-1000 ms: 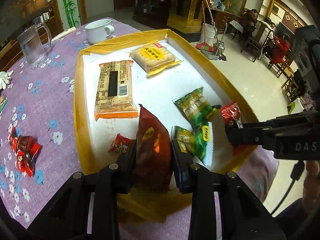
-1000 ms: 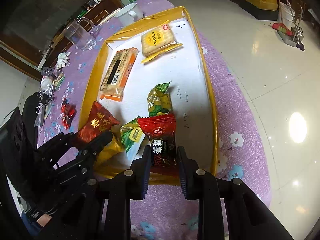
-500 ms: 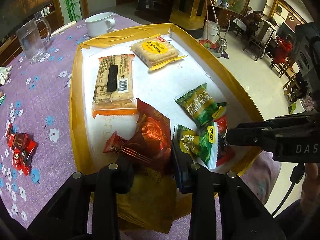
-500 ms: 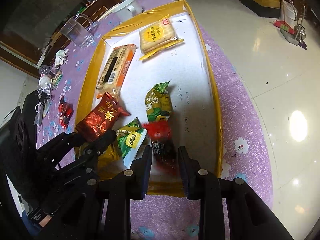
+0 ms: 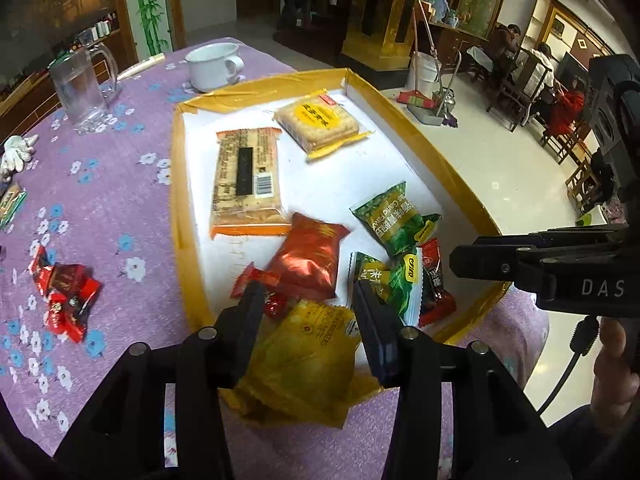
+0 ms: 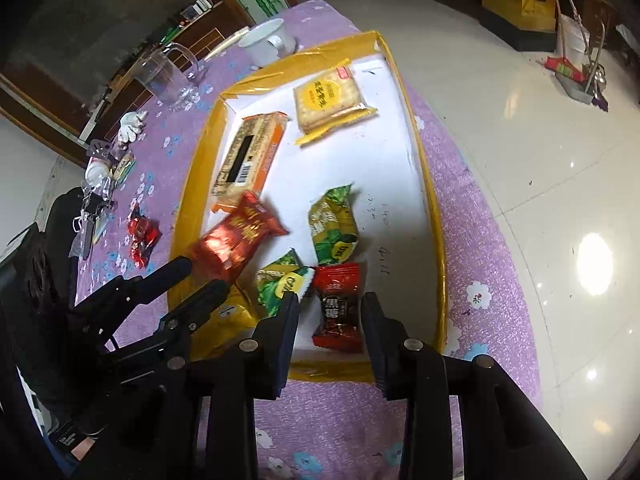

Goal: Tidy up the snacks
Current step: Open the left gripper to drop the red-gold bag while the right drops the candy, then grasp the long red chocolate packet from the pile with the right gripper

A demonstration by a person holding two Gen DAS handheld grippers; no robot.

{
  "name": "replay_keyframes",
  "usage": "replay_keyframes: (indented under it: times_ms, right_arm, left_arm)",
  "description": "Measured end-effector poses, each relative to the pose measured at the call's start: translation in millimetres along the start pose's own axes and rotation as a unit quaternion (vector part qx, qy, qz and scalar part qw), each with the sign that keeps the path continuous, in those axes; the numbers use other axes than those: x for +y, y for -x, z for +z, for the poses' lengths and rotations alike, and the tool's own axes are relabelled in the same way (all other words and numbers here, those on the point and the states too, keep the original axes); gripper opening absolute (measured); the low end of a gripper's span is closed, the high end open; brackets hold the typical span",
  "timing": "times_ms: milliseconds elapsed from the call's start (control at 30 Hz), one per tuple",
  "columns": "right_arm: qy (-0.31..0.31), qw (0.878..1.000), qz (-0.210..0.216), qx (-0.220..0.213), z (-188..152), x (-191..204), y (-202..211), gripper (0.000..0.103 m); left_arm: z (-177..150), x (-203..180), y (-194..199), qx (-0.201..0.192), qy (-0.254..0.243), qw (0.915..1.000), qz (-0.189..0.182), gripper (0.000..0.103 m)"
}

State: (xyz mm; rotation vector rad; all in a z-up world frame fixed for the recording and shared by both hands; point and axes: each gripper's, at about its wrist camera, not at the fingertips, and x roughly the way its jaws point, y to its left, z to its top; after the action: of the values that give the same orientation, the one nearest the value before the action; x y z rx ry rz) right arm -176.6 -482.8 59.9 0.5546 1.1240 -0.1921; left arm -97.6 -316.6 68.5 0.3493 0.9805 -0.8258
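Observation:
A yellow-rimmed white tray holds several snacks. My left gripper is open; the red foil packet lies flat in the tray just ahead of it, and a yellow packet lies between its fingers. My right gripper is open; the red-black candy packet lies in the tray between its fingertips. Two green packets lie nearby. Two biscuit packs lie further back.
Loose red candies lie on the purple flowered cloth left of the tray. A white cup and a clear pitcher stand behind it. The table edge and tiled floor are at the right.
Both grippers have opened. The left one let go of the red foil packet, the right one let go of the red-black candy packet; both now lie in the tray.

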Motion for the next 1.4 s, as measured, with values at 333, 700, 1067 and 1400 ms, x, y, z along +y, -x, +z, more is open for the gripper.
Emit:
replay_keyframes:
  times_ms: [333,700,1067,1400]
  right_arm:
    - [0.023,1.0,-0.003,-0.007,-5,26,1,0.039]
    - [0.068,0.998,0.005,-0.011,-7,71,2,0.039]
    - [0.189,0.98,0.056,0.032,-9,162,-18,0.035]
    - [0.253,0.963,0.065,0.07,44,252,-88,0.035]
  left_arm:
    - [-12,31,23,-0.017,0.038,0.9991,0.005,0.044]
    - [-35,82,46,-0.032,0.097,0.9944,0.027,0.044]
    - [-90,147,65,-0.019,0.188,0.9794,0.071,0.044]
    - [-137,180,96,-0.013,0.214,0.9695,0.119,0.044]
